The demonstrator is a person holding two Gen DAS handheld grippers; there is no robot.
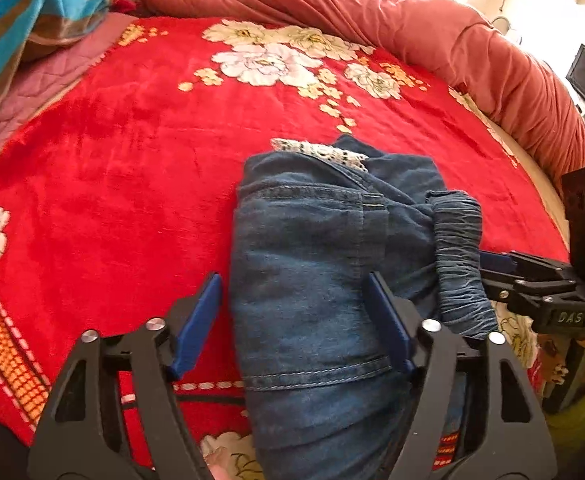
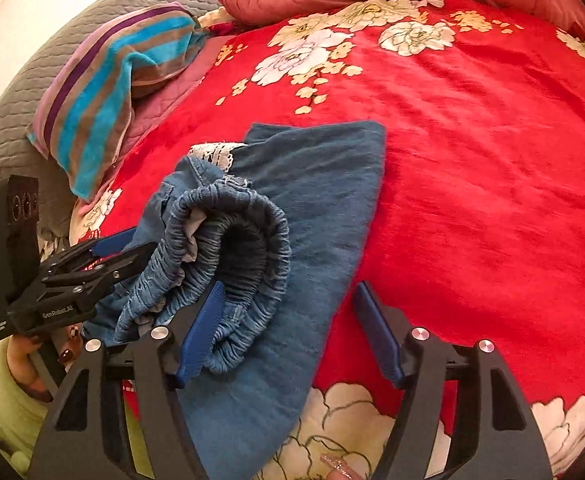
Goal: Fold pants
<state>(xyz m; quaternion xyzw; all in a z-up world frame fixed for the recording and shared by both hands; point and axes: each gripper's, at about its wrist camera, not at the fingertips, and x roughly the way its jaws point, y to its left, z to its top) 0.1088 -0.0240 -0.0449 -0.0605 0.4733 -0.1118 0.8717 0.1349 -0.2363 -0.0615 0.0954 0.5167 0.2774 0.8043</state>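
Observation:
Blue denim pants (image 1: 312,264) lie folded on the red flowered blanket (image 1: 112,160), with a gathered elastic waistband (image 1: 458,256) on their right side. My left gripper (image 1: 294,304) is open, its blue fingers either side of the folded pants' near left part. In the right wrist view the pants (image 2: 316,208) spread toward the far right and the waistband (image 2: 232,248) loops up in front. My right gripper (image 2: 288,316) is open over the pants, its left finger beside the waistband. The left gripper also shows there (image 2: 126,246), and the right gripper in the left wrist view (image 1: 492,262).
A rolled rust-red quilt (image 1: 372,12) lines the far and right edge of the bed. A striped blue and brown towel (image 2: 104,92) lies on a pink pillow at the far left, with a grey quilted headboard (image 2: 32,92) behind.

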